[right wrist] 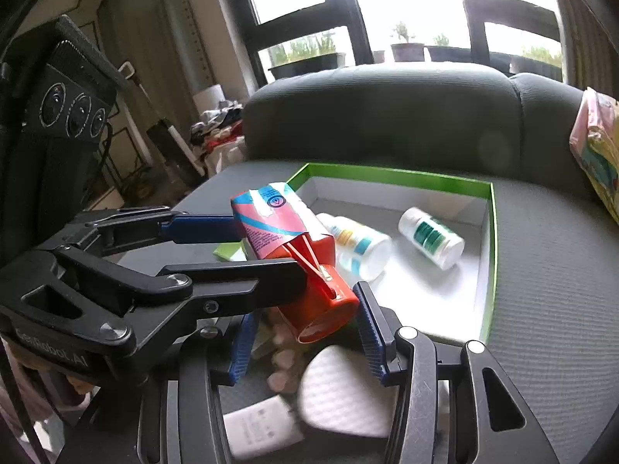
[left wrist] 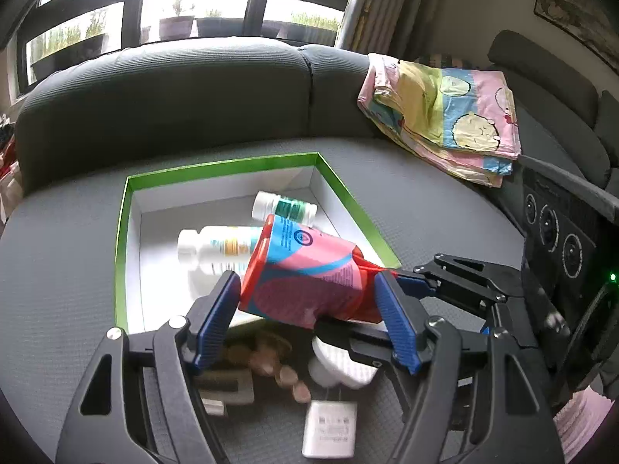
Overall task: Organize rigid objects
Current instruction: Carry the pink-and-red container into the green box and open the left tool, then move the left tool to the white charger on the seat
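A red bottle [left wrist: 309, 270] with a pink and blue label hangs tilted over the near edge of the green-rimmed white box [left wrist: 122, 232]. My left gripper [left wrist: 305, 284] is shut across the bottle's body, one blue pad on each side. My right gripper [right wrist: 309, 311] is shut on the bottle's red lower end [right wrist: 329, 305], and its left pad is partly hidden behind the left gripper's finger. In the left wrist view the right gripper [left wrist: 373, 307] reaches in from the right. Two white pill bottles [left wrist: 216, 249] [left wrist: 284, 207] lie on their sides inside the box.
Under the grippers, on the grey sofa seat [left wrist: 58, 270], lie a white heart-shaped pad [right wrist: 344, 394], a white charger block [left wrist: 330, 435] and several small pinkish pieces [left wrist: 288, 375]. A folded colourful cloth [left wrist: 445, 116] rests on the seat at the back right. The sofa back [left wrist: 174, 96] rises behind the box.
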Demonstrator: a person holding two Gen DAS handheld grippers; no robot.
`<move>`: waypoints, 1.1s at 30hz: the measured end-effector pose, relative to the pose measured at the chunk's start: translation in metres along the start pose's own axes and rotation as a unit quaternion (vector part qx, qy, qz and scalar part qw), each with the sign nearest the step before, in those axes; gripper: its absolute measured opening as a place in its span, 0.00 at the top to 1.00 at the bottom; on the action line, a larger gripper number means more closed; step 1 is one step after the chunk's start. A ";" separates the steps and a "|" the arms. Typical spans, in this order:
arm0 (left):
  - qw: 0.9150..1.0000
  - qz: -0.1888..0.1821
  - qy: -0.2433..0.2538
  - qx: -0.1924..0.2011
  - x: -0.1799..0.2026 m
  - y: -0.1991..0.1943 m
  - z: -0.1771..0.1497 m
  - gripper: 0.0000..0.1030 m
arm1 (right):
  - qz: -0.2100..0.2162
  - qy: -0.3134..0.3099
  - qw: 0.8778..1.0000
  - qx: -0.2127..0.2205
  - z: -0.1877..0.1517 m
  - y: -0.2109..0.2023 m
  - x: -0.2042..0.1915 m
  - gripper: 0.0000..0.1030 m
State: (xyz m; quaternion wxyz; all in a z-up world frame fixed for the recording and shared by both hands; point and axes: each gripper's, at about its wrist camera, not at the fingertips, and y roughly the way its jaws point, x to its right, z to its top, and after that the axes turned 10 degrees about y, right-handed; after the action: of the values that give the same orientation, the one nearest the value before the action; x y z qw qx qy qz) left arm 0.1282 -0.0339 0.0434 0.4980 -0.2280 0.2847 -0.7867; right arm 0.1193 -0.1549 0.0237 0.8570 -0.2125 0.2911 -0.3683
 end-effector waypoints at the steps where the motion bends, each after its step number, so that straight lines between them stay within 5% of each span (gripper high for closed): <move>1: 1.000 0.001 0.000 0.000 -0.002 0.003 0.004 0.32 | 0.000 0.000 1.000 0.000 0.000 0.000 0.000 0.51; 14: 0.998 -0.008 -0.063 -0.018 -0.046 0.039 0.028 0.31 | -0.011 0.030 0.999 -0.022 0.036 0.046 0.026 0.51; 16: 0.996 -0.008 -0.079 -0.029 -0.050 0.044 0.029 0.22 | -0.024 0.033 0.999 -0.024 0.037 0.050 0.027 0.46; 18: 0.995 0.007 -0.092 -0.036 -0.053 0.045 0.030 0.02 | -0.033 0.032 0.999 -0.026 0.037 0.052 0.029 0.31; 20: 0.995 0.013 -0.097 -0.032 -0.056 0.039 0.029 0.01 | -0.052 0.032 0.998 -0.027 0.036 0.050 0.034 0.21; 33: 0.993 0.065 -0.094 -0.017 -0.063 -0.014 0.005 0.01 | -0.062 0.050 0.997 -0.018 0.012 -0.007 0.046 0.21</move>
State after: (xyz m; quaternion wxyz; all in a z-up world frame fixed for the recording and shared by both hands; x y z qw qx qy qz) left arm 0.1475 0.0273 0.0516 0.5688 -0.2901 0.2639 -0.7229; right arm 0.1491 -0.1922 0.0206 0.8133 -0.2264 0.3262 -0.4253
